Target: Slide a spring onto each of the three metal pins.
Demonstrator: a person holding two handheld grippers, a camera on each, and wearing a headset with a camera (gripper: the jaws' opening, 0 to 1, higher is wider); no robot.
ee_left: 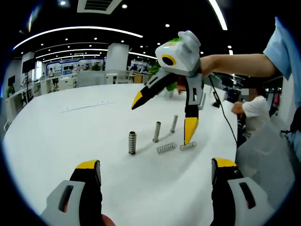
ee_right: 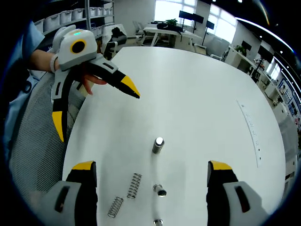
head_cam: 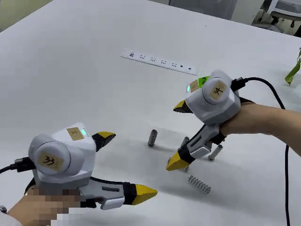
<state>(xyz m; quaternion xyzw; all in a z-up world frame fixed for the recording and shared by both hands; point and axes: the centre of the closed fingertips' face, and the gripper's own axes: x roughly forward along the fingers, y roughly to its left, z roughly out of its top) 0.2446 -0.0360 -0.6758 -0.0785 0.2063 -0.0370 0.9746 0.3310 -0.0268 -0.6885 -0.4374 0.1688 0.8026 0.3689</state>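
Observation:
Three short metal pins stand on the white table [head_cam: 94, 84]. The left pin [head_cam: 152, 138] wears a spring [ee_left: 132, 142]. Two bare pins [head_cam: 215, 152] [ee_left: 156, 132] stand to its right, one partly behind my right gripper [head_cam: 178, 134]. Two loose springs [head_cam: 199, 184] [ee_left: 166, 148] lie flat in front of the bare pins. My right gripper hangs open just above the pins with nothing between its fingers; its lower fingertip [head_cam: 176, 162] is near a loose spring. My left gripper [head_cam: 124, 164] is open and empty at the near left, apart from the pins.
A white power strip [head_cam: 158, 61] lies flat further back on the table. A black cable [head_cam: 285, 155] runs from the right gripper down the right side. A green object [head_cam: 294, 70] sits at the right edge. A person [ee_left: 254, 106] sits beyond the table.

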